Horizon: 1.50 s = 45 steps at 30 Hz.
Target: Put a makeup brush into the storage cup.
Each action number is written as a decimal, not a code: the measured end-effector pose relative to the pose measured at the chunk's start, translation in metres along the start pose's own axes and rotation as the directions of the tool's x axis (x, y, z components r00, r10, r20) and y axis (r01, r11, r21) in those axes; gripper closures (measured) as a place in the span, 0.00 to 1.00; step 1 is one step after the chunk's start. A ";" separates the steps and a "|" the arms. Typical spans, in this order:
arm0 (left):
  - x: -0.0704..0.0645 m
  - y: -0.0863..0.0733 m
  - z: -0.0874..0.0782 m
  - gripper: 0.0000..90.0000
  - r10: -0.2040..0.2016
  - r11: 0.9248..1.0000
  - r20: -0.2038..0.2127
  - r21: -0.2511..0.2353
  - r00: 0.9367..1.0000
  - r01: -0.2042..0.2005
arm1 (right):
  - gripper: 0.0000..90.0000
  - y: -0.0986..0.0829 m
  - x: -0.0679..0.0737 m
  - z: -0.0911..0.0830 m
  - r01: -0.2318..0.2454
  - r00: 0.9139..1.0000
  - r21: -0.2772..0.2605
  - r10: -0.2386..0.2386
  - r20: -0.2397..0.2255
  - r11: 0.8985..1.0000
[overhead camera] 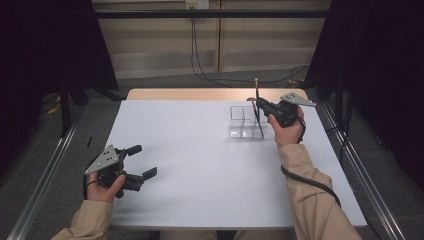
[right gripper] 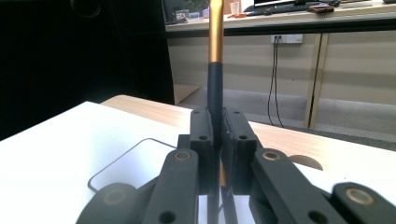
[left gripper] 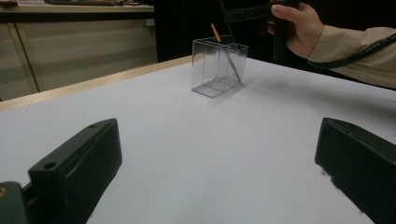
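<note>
A clear plastic box with inner dividers (overhead camera: 243, 121) stands on the white surface (overhead camera: 200, 170) toward its far right, near the wooden back edge. The right tool (overhead camera: 258, 103) is clamped on a slim stick with a black shaft and an orange-gold upper end (right gripper: 215, 70), held upright over the box's right compartment. In the left gripper view the stick's (left gripper: 231, 63) lower part slants down inside that compartment, its orange tip above the rim; the other compartments look empty. The left tool (overhead camera: 142, 161) rests at the near left of the surface, well apart from the box, its jaws spread wide with nothing between them.
</note>
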<state>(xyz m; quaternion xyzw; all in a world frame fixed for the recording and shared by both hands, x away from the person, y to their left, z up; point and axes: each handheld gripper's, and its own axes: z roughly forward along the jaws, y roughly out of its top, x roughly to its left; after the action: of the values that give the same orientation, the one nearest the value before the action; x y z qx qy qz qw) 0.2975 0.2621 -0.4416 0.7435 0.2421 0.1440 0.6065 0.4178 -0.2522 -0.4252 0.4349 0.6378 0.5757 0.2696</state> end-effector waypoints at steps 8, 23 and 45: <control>-0.001 0.001 0.000 0.01 0.004 1.000 -0.003 0.001 1.000 -0.004 | 0.93 -0.001 0.000 -0.006 -0.005 1.000 0.005 0.005 -0.006 1.000; -0.001 0.001 0.000 0.01 0.007 1.000 -0.005 0.000 1.000 -0.007 | 0.93 -0.010 -0.005 -0.017 -0.029 1.000 0.015 0.029 -0.010 0.999; -0.003 0.002 0.001 0.01 0.010 1.000 -0.006 0.002 1.000 -0.010 | 0.40 -0.008 -0.002 -0.028 -0.061 0.997 0.022 0.062 -0.052 0.998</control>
<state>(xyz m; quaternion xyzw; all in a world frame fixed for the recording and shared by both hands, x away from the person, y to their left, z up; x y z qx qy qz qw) 0.2964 0.2593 -0.4398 0.7447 0.2404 0.1493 0.6045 0.3933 -0.2678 -0.4281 0.4418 0.6369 0.5883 0.2304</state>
